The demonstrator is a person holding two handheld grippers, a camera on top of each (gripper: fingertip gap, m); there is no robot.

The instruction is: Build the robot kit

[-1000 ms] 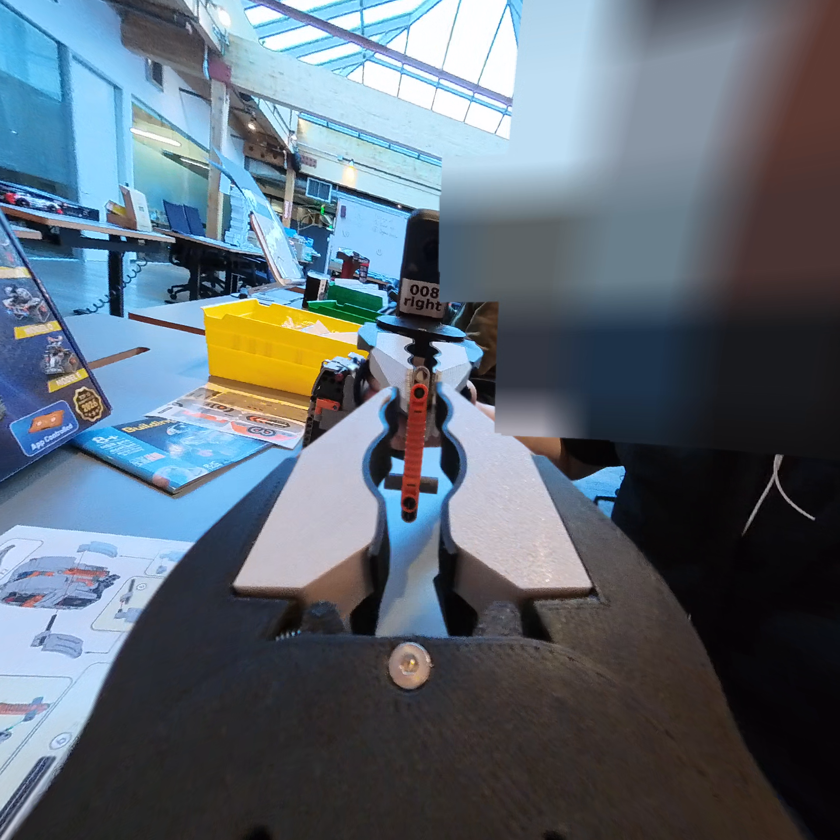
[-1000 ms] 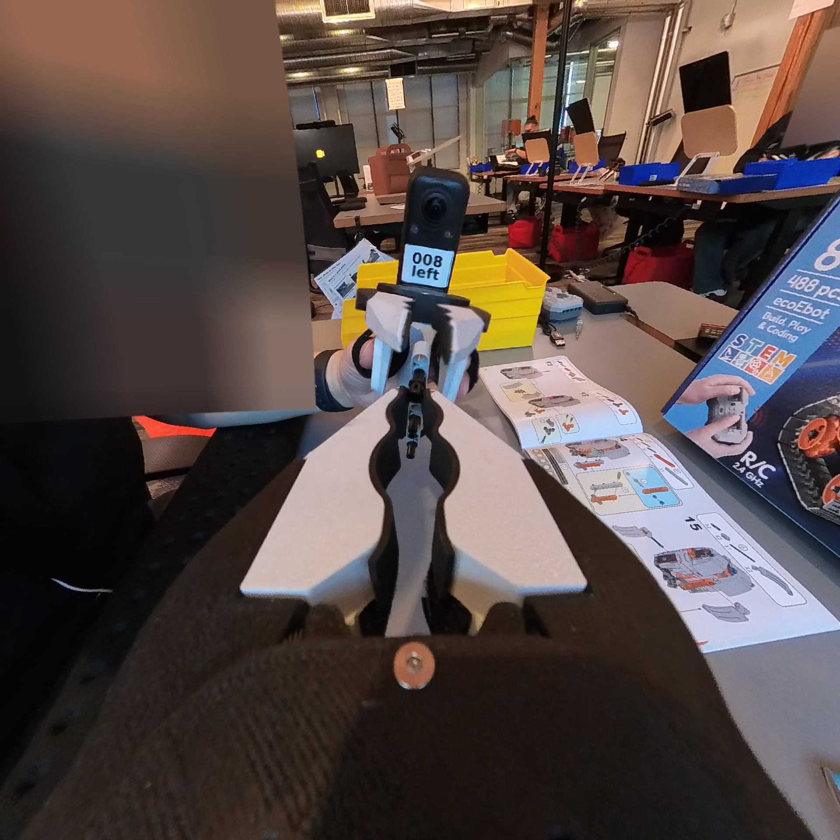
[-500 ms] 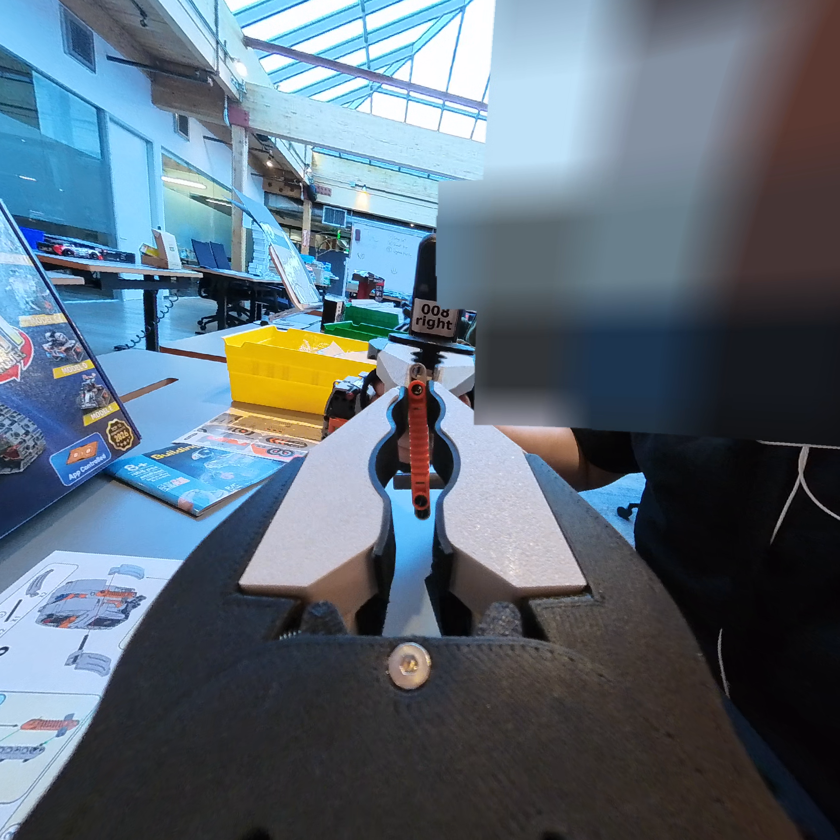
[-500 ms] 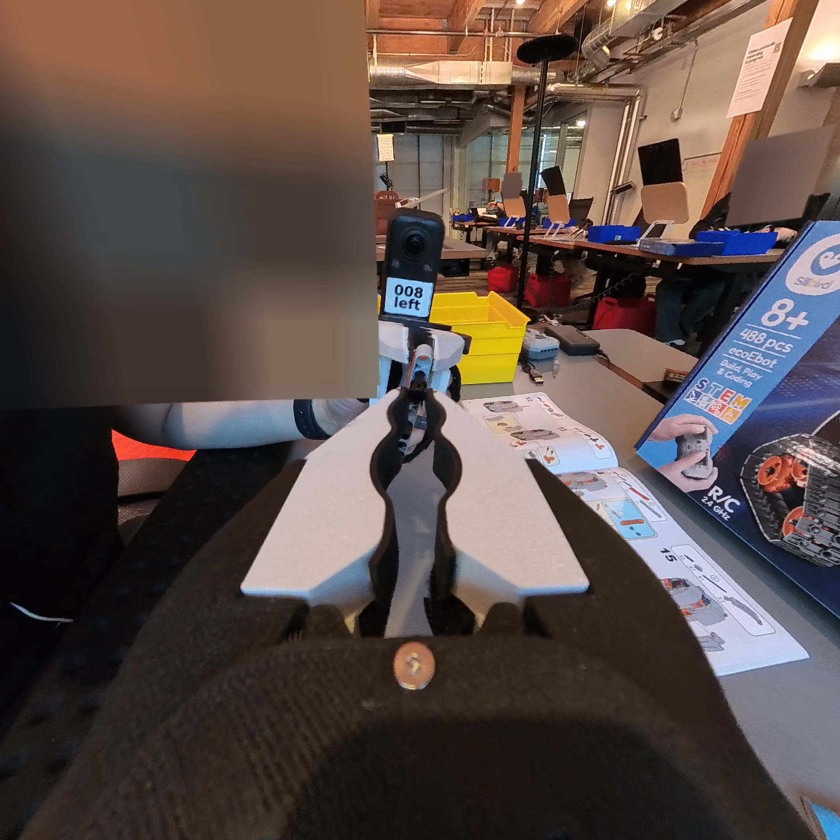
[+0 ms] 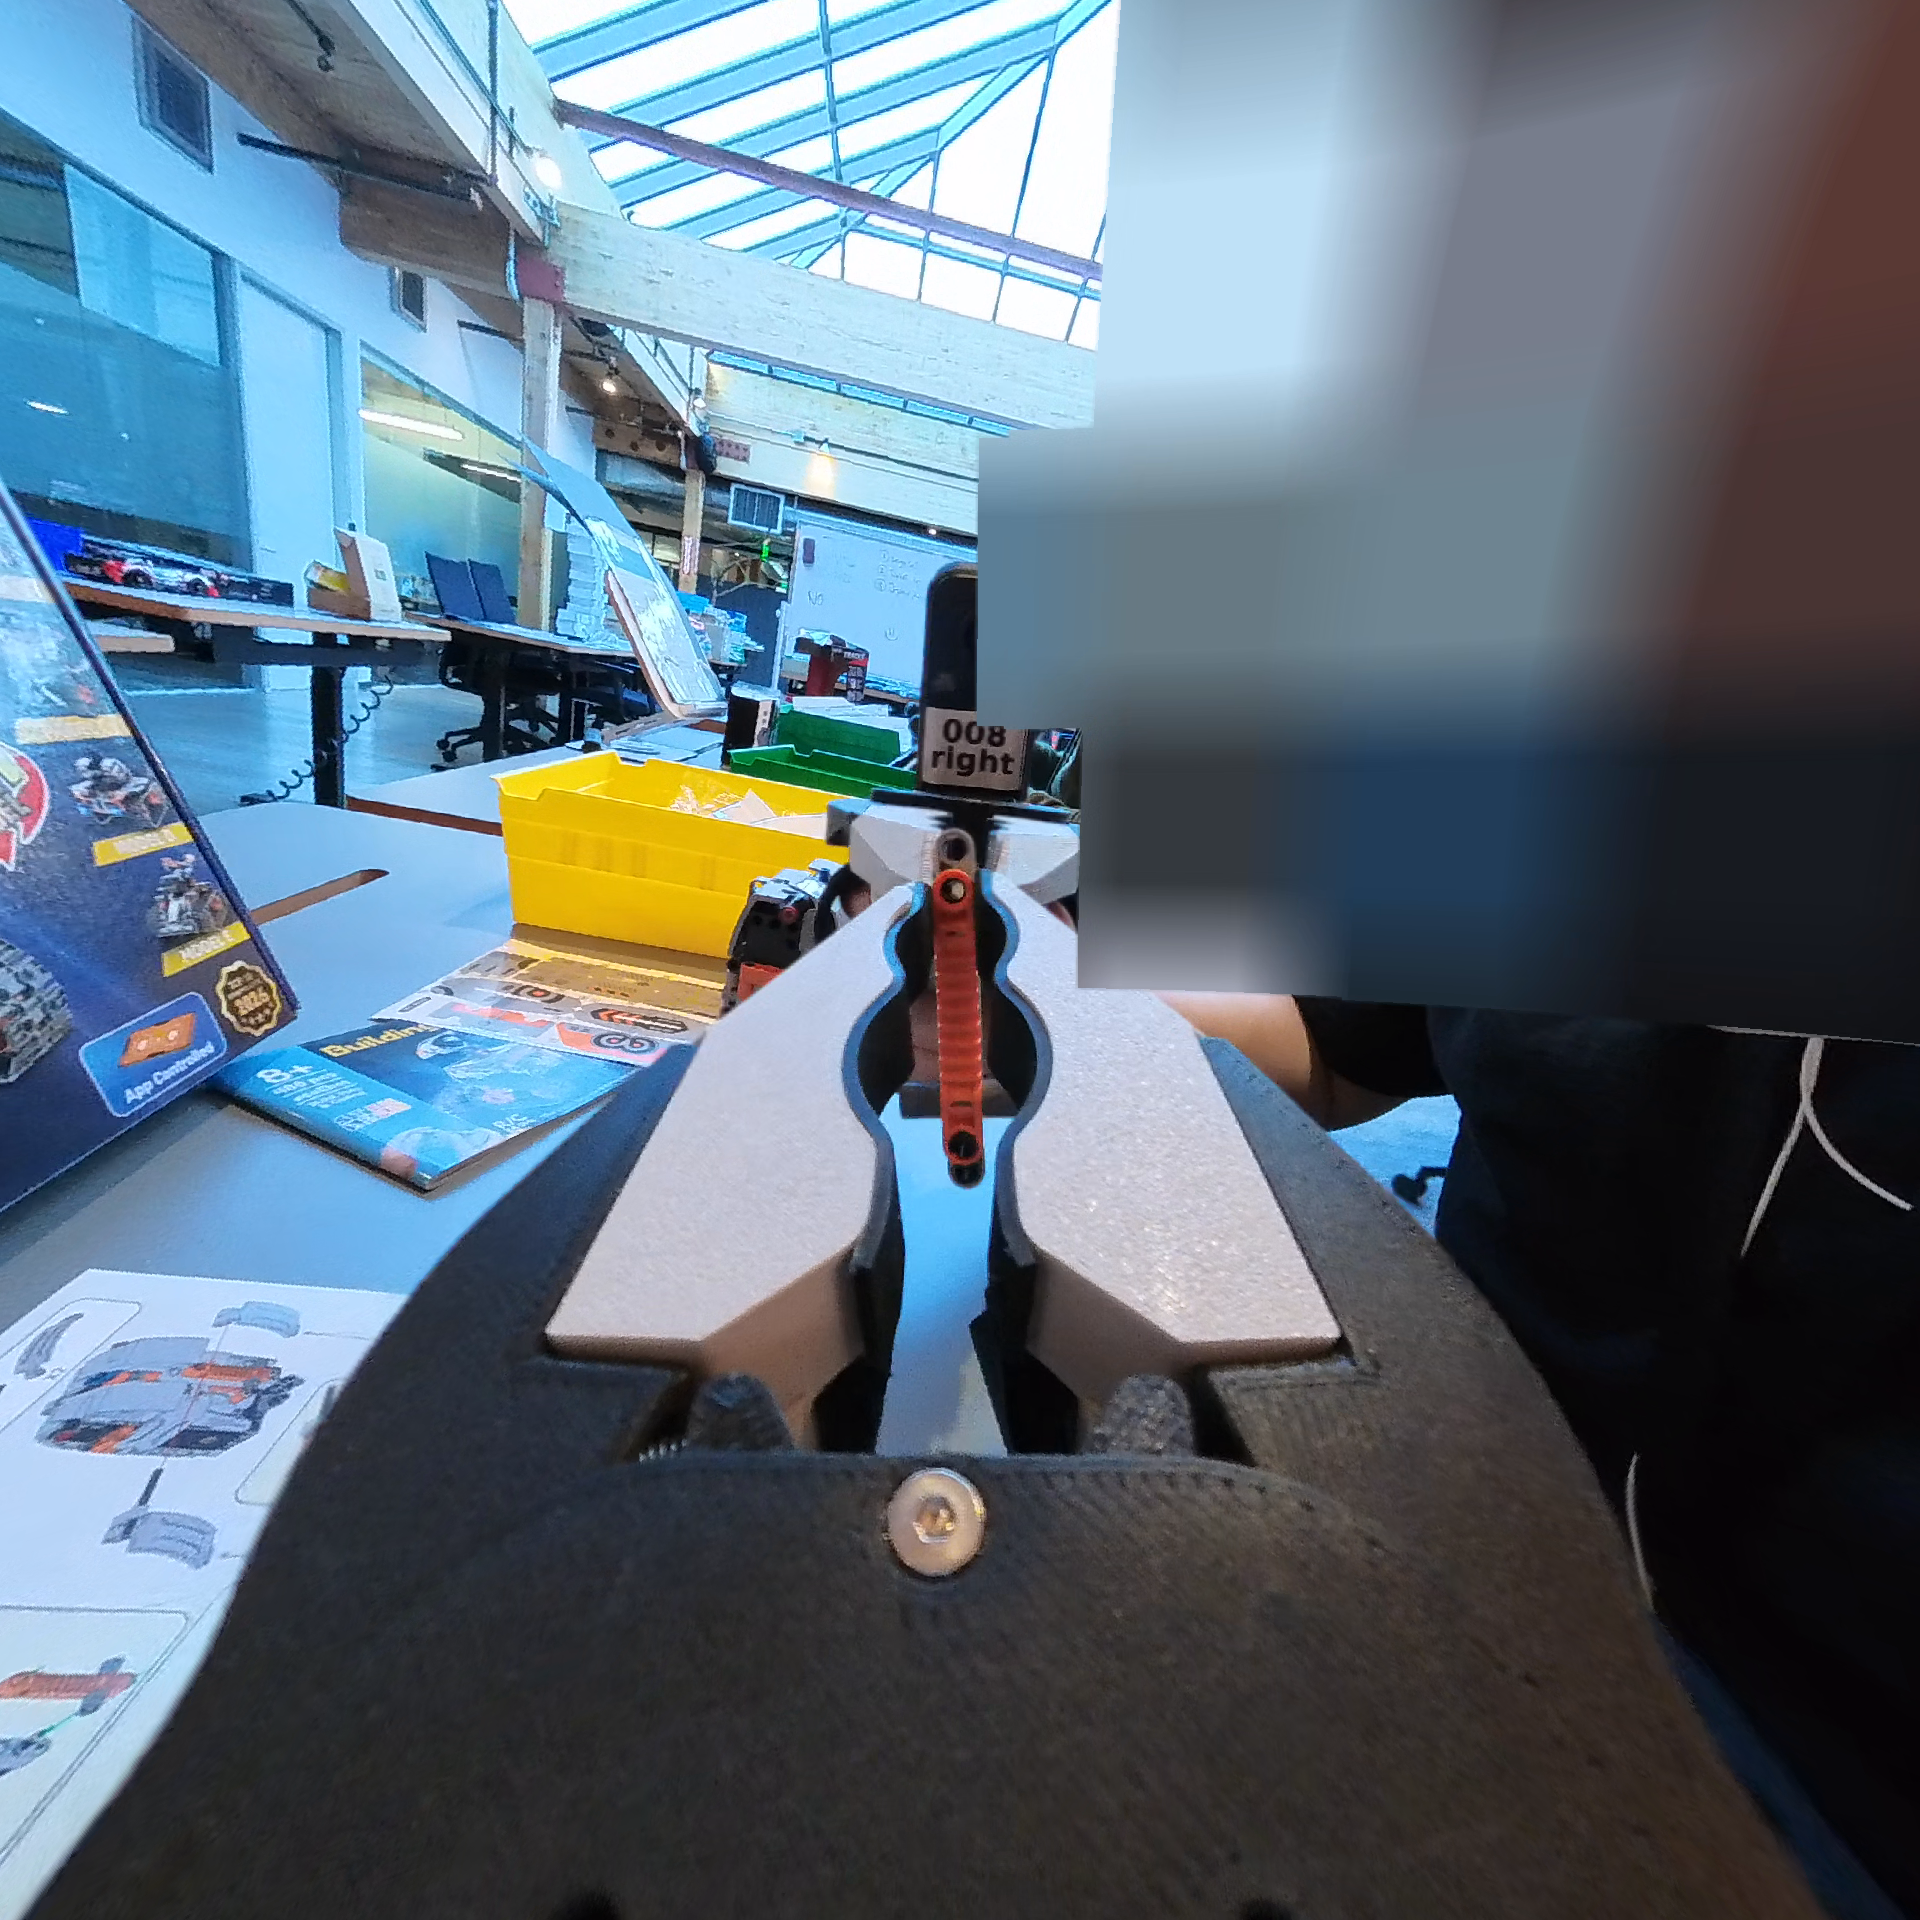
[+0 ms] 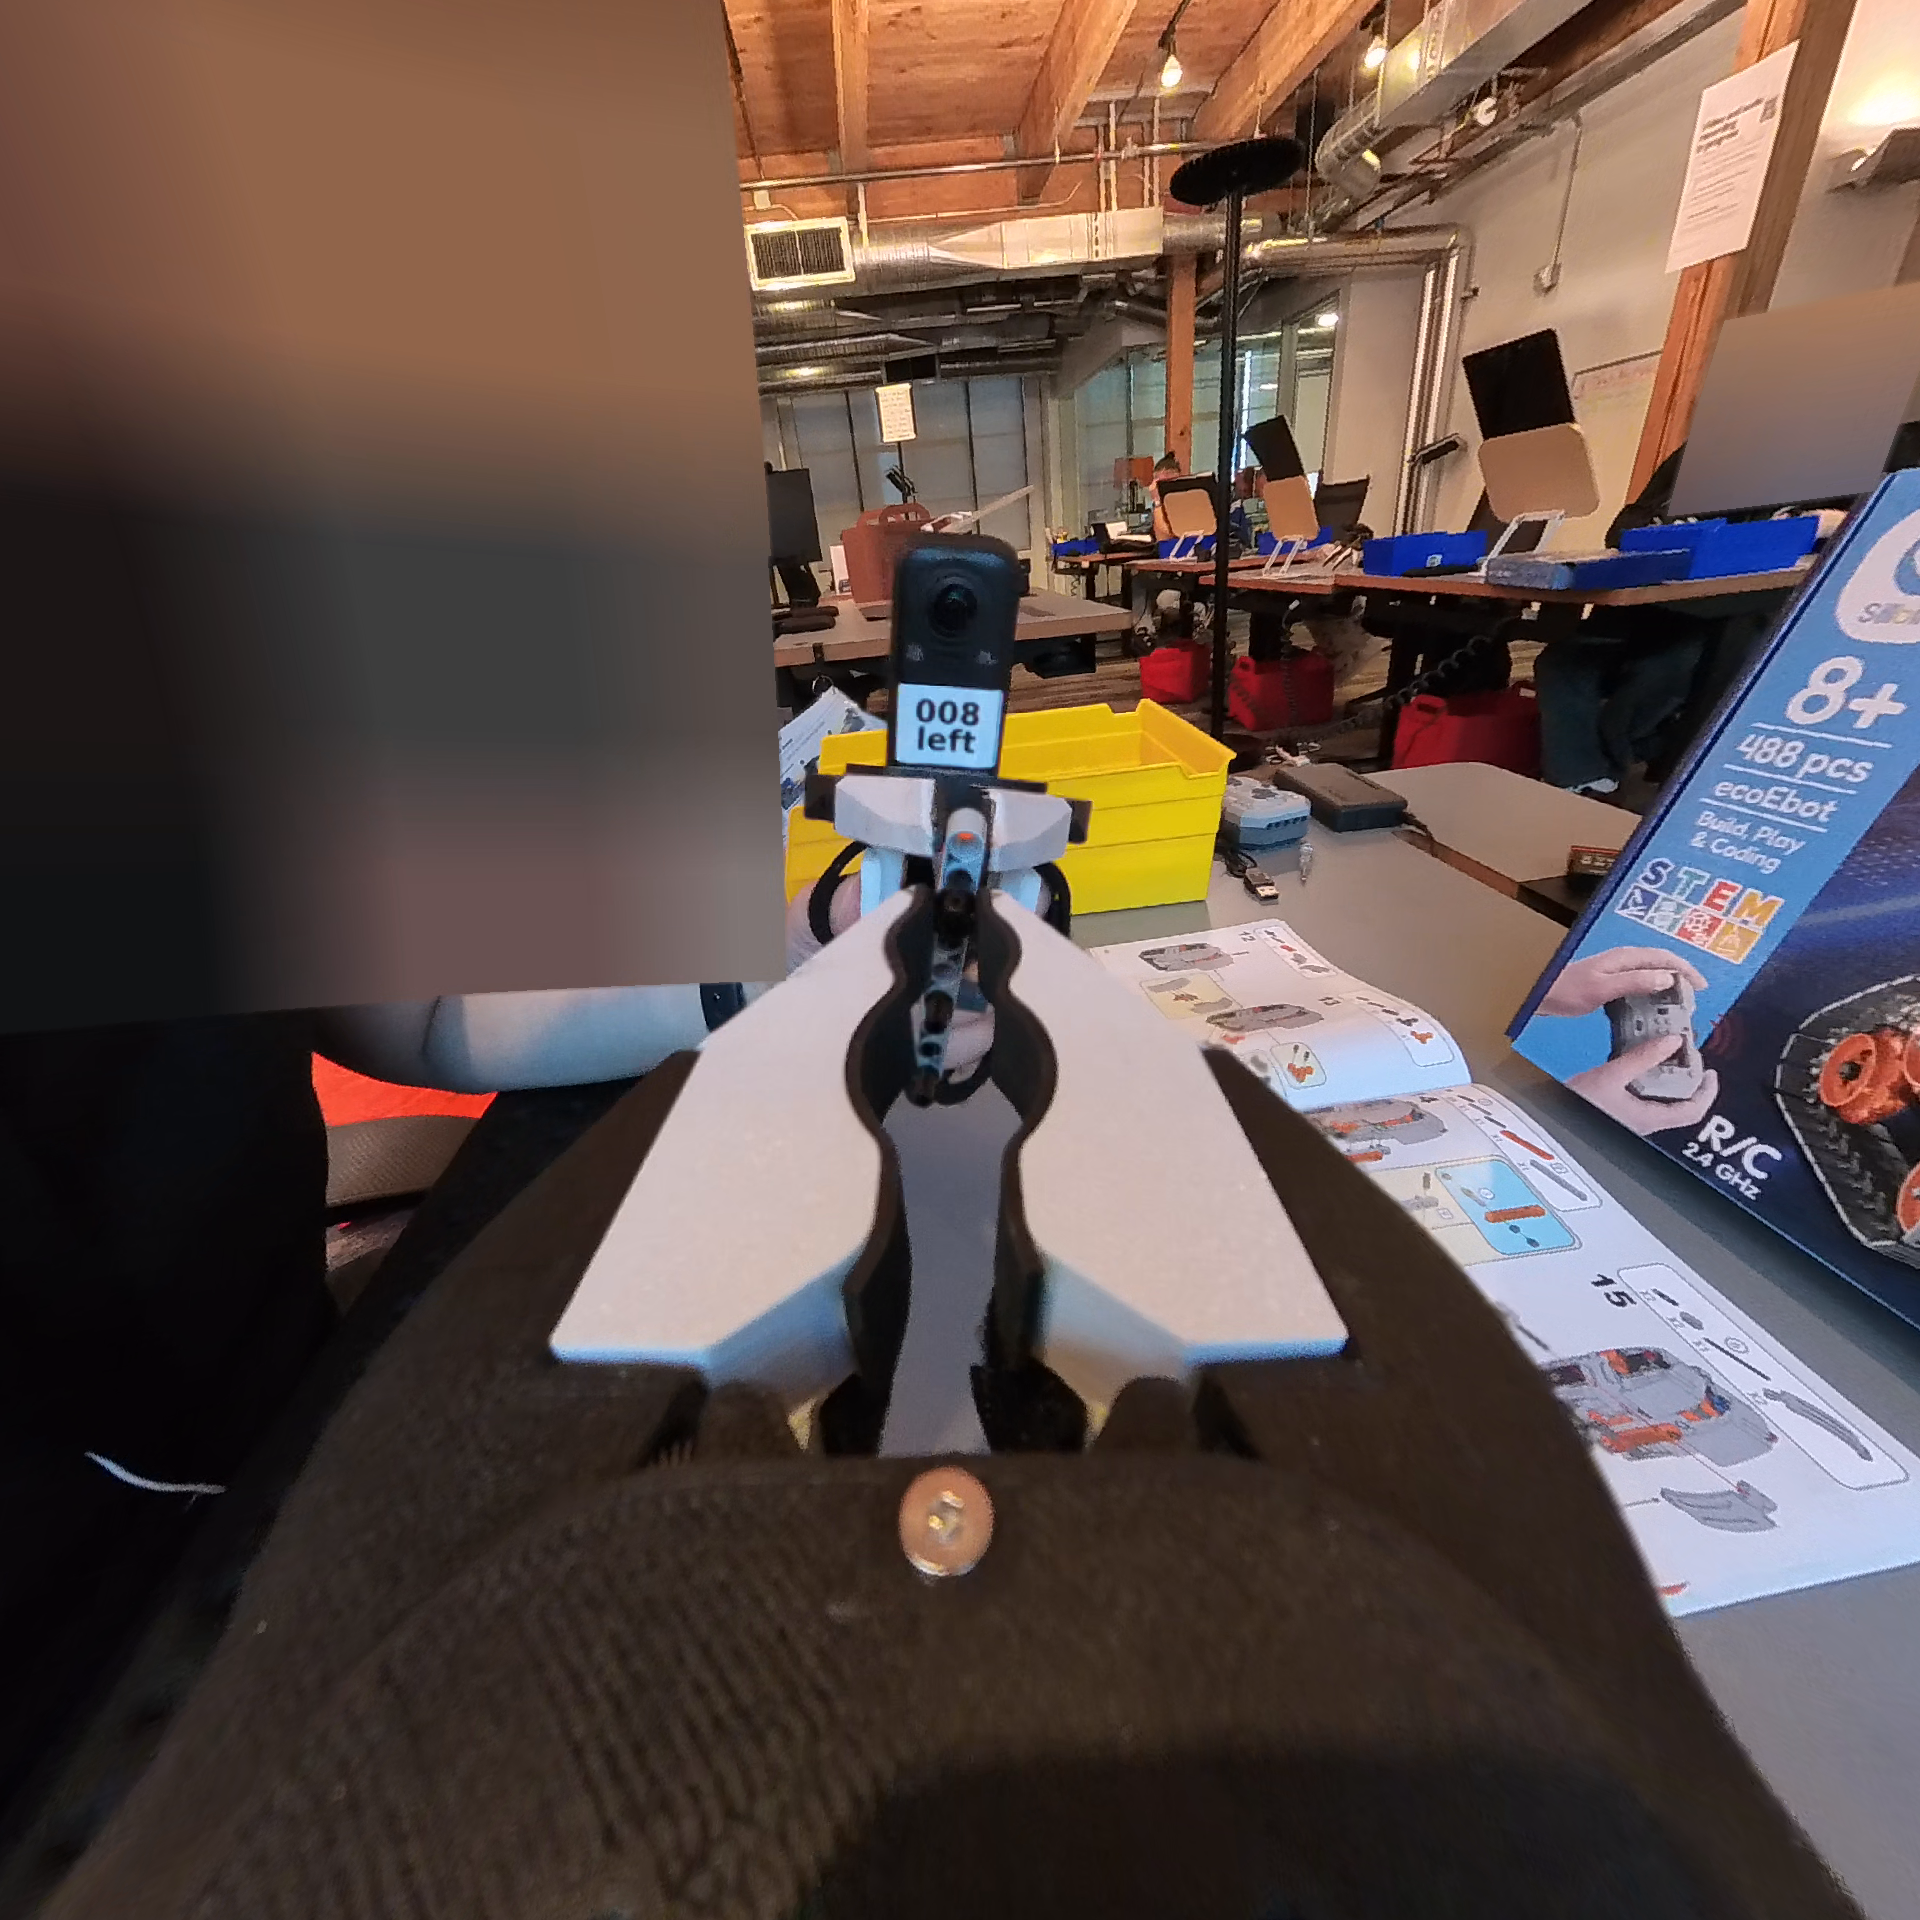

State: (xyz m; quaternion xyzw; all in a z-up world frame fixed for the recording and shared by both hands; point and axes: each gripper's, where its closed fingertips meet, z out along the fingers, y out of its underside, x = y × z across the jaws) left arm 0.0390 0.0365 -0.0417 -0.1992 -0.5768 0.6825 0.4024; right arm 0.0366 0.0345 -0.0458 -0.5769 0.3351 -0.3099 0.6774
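Observation:
My left gripper (image 5: 953, 896) is shut on a thin orange toy beam (image 5: 958, 1023) that stands upright between its fingers. My right gripper (image 6: 951, 902) is shut on a grey toy beam with black pins (image 6: 938, 992), also upright. The two grippers face each other tip to tip above the grey table (image 5: 343, 935). In the left wrist view the grey beam's end (image 5: 954, 848) shows just above the orange beam's top. In the right wrist view the orange beam's end (image 6: 966, 834) shows in the left gripper's tips, right behind the grey beam. Whether the two beams touch is unclear.
A yellow bin (image 5: 644, 842) (image 6: 1132, 800), a blue toy box (image 5: 94, 935) (image 6: 1766, 935), an open instruction sheet (image 5: 125, 1455) (image 6: 1507, 1195), a booklet (image 5: 416, 1091) and a small black model (image 5: 779, 925) are on the table. A person in dark clothes (image 5: 1662, 1247) sits close behind the grippers. Less than 4 cm separates the two grippers' tips.
Both grippers have lifted and tilted upward, still tip to tip. The other gripper now sits lower behind each one's fingertips. Both stay shut on their beams.

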